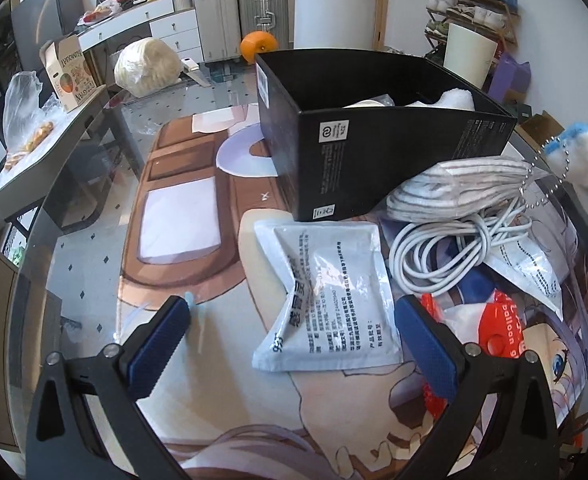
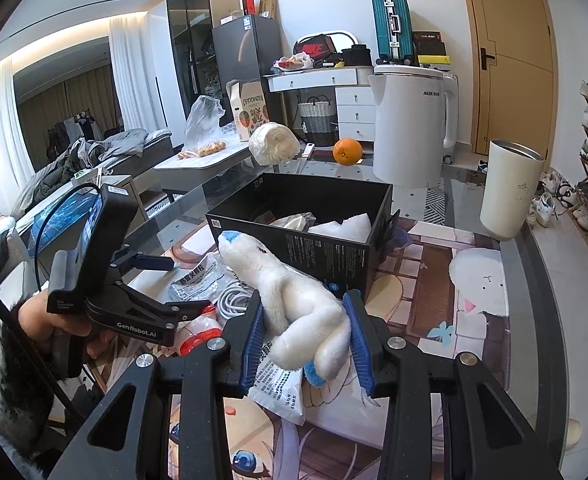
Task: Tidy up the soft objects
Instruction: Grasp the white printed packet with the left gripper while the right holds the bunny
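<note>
My right gripper is shut on a white plush toy with blue tips, held above the table just in front of the black box; the toy also shows at the right edge of the left wrist view with its bead chain. The black box holds white soft items. My left gripper is open and empty, low over a white foil pouch. A striped cloth and a coiled white cable lie beside the box.
A red and white balloon pack lies at the right. A cream tumbler, a white kettle, an orange and a bagged white roll stand behind the box. The printed mat covers the glass table.
</note>
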`<state>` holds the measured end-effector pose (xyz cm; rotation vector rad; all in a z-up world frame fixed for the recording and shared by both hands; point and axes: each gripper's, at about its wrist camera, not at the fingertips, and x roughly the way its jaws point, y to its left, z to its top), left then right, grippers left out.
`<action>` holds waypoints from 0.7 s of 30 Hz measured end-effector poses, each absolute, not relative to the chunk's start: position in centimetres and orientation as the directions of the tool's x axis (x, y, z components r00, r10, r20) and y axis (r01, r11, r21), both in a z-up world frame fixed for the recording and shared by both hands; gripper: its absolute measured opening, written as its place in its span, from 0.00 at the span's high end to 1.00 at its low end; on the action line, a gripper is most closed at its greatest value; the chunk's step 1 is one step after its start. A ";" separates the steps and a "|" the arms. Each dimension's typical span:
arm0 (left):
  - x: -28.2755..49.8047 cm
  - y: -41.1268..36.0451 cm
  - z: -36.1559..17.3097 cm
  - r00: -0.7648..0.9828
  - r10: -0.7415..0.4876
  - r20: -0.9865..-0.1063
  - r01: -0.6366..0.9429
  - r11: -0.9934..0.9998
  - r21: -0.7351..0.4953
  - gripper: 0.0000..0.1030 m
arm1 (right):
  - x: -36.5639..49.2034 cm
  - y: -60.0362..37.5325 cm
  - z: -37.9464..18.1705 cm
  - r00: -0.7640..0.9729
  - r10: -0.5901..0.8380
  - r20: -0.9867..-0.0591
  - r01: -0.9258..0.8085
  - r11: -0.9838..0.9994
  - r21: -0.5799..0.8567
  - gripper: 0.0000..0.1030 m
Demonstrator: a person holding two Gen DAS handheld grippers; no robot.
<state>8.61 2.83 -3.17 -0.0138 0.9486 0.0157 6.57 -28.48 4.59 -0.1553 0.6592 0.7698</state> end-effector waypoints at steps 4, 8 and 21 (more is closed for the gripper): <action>8.8 2.6 -3.1 0.579 -0.013 -0.815 -0.006 1.000 -0.020 0.00 | 6.6 -28.5 4.6 0.529 0.595 -0.605 -0.689 0.717 0.104 0.62; 8.8 2.1 -3.0 0.578 -0.041 -0.815 0.024 0.999 -0.034 0.00 | 6.6 -28.4 4.5 0.530 0.593 -0.606 -0.687 0.719 0.103 0.62; 8.6 3.9 -3.1 0.580 0.009 -0.814 -0.028 1.000 -0.009 0.00 | 6.7 -28.4 4.2 0.528 0.593 -0.608 -0.686 0.720 0.106 0.62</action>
